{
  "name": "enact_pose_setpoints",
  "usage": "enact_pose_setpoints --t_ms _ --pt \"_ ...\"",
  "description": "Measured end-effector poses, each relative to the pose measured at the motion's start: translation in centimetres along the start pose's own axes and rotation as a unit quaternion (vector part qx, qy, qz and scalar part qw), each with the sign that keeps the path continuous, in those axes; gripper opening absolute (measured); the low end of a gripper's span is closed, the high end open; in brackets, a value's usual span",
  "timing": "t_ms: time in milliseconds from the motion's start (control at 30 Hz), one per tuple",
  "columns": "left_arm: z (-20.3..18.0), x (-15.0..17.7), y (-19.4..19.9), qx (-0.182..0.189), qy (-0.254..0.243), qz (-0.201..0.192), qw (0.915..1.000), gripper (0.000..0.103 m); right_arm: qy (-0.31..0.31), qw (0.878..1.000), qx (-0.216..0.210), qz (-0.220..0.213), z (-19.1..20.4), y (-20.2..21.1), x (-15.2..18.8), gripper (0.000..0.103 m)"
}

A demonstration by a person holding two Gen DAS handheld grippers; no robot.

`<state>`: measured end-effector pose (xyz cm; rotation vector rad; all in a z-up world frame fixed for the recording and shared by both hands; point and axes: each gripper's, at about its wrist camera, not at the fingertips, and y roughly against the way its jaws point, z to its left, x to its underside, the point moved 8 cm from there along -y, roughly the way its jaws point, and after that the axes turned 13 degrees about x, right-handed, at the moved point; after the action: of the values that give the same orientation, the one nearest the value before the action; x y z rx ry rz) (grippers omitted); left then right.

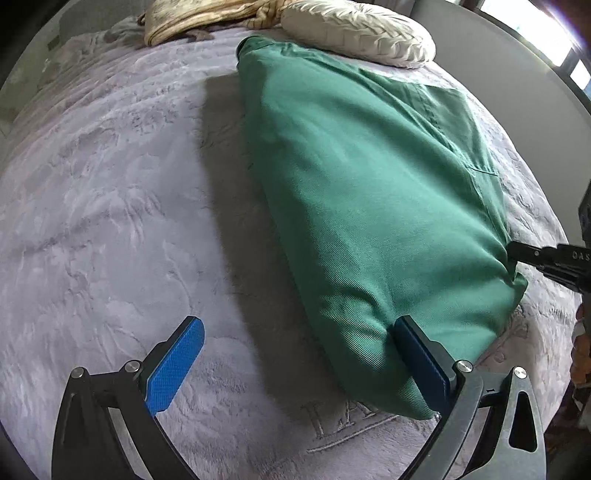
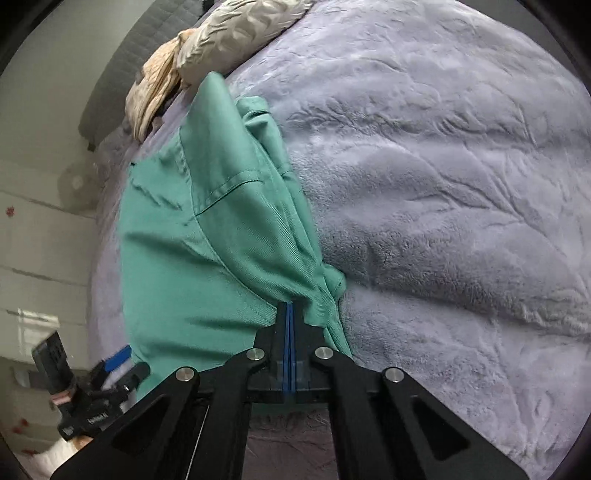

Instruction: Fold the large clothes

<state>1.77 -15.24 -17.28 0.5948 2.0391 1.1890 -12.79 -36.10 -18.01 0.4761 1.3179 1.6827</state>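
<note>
One green garment [image 1: 369, 206] lies on one grey plush blanket [image 1: 110, 221]. At the far end sit one cream pleated pillow [image 1: 358, 31] and one bunched tan cloth [image 1: 199, 18]. Two grippers are in view, the left gripper [image 1: 299, 362] and the right gripper [image 2: 289, 308].

A plush pale-lilac embossed bedspread [image 1: 110, 206] covered the bed. Near its far edge lay a round cream pleated cushion [image 1: 358, 31] beside a crumpled tan striped cloth [image 1: 192, 18].
</note>
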Motion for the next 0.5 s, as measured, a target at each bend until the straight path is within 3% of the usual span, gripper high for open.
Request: enact_pose_setpoints --t_ms 167,233,500 --pt "0.0 -0.1 0.6 -0.020 0.022 0.021 0.9993 0.103 -0.003 1.000 0.007 0.008 -0.4 1.4 -0.1 0.000" --pt "-0.1 -0.1 0.7 -0.032 0.028 0.029 0.9987 0.103 -0.011 1.000 0.024 0.007 -1.0 2.0 -0.5 0.007" --pt "-0.2 -0.1 0.4 -0.053 0.055 0.047 0.9959 0.103 0.000 1.000 0.012 0.011 -0.4 3.4 -1.9 0.007"
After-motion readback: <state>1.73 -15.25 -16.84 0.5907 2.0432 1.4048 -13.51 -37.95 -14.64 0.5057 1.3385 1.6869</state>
